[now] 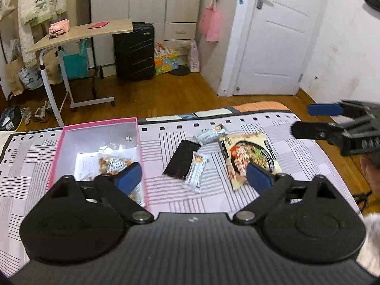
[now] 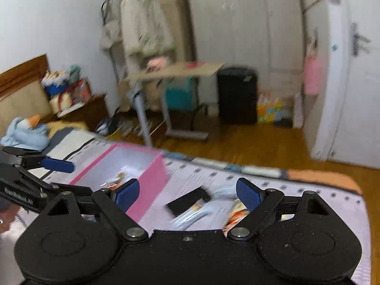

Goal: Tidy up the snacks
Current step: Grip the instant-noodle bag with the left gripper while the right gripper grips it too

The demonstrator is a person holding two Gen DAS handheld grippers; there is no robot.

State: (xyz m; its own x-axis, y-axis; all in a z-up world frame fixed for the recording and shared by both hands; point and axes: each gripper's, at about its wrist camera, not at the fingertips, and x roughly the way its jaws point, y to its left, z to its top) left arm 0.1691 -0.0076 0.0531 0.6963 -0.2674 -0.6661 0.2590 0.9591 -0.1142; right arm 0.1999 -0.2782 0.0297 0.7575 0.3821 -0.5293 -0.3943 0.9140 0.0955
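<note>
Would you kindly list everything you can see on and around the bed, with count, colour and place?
box: one, pink outside, white inside, left on the bedspread, open, with snack packets inside
black packet: one, black, centre of the bedspread
snack bars: two, silvery white, one at the black packet's near right side, one behind it
food pouch: one, beige with a food picture, right of the bars
bedspread: one, lilac with dark stripes
side table: one, pale wood top, white legs, beyond the bed
suitcase: one, black, by the wardrobe
door: one, white, right
left gripper: jaws open, nothing between them
right gripper: jaws open, nothing between them
</note>
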